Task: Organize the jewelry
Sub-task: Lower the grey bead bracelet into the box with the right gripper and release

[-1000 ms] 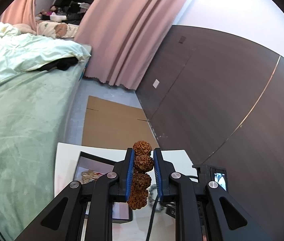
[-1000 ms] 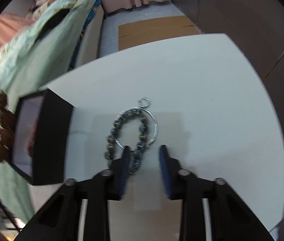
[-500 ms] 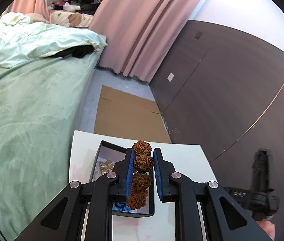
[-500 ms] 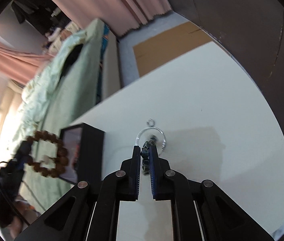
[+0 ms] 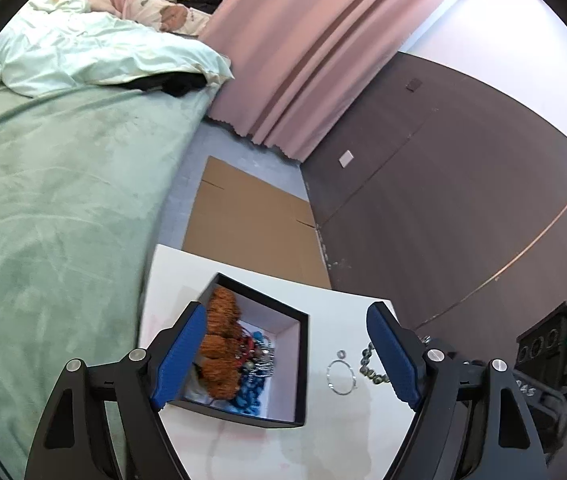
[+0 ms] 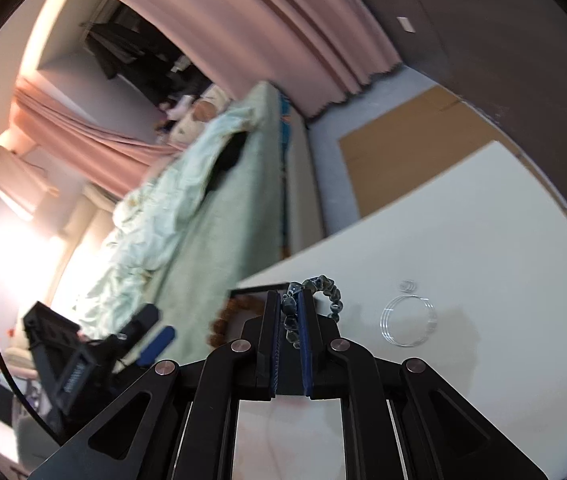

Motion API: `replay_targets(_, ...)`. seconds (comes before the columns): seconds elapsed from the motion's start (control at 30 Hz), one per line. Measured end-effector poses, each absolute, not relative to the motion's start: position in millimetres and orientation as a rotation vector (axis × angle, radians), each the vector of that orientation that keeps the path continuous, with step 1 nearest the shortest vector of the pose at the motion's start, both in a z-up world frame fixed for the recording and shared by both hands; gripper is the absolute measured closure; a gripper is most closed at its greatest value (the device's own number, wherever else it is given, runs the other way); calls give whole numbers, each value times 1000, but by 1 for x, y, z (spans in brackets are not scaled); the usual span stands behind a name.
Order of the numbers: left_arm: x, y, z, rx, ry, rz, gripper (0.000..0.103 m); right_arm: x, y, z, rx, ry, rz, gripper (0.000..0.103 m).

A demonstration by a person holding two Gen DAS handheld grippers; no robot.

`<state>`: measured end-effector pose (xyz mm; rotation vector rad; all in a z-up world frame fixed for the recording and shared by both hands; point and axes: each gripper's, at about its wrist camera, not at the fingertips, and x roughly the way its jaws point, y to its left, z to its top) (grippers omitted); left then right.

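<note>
My left gripper [image 5: 287,344] is open over a black jewelry box [image 5: 297,360] on the white table. The brown seed-bead bracelet [image 5: 221,344] drops beside the left finger into the box, onto blue beads [image 5: 249,394] and other pieces. My right gripper [image 6: 287,316] is shut on a dark grey bead bracelet [image 6: 323,286] and holds it above the table; part of it also shows in the left wrist view [image 5: 369,368]. A thin silver bangle [image 6: 407,322] and a small ring [image 6: 408,286] lie on the table [image 6: 483,240], right of the right gripper.
A bed with a green cover [image 5: 51,208] runs along the table's left side. Flat cardboard [image 5: 247,220] lies on the floor beyond the table. A dark wall panel [image 5: 463,184] stands to the right, with pink curtains [image 5: 303,40] behind.
My left gripper opened and let go of the brown bracelet over the box. My right gripper shut on the dark bead bracelet and lifted it off the table.
</note>
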<state>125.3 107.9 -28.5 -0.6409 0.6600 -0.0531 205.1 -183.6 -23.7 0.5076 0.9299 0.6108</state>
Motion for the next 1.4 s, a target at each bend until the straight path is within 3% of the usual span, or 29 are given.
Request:
replay_targets(0.5,111,134,-22,-660,627,3,21,196,-97,-26,461,929,796,89)
replay_targets(0.57,110,133,-22,-654,628,8,21,200,-94,-31,468,973,811,61)
replay_targets(0.6,110,134,-22,-651,629,11,21,200,-97,-33,481,975,806,37)
replay_targets(0.63,109,134,-22,-649,629,13,21,200,-104,-34,496,960,775,28)
replay_targets(1.4,118,46,-28,-470,673,-65,21,199,-212,-29,470,968,514,28)
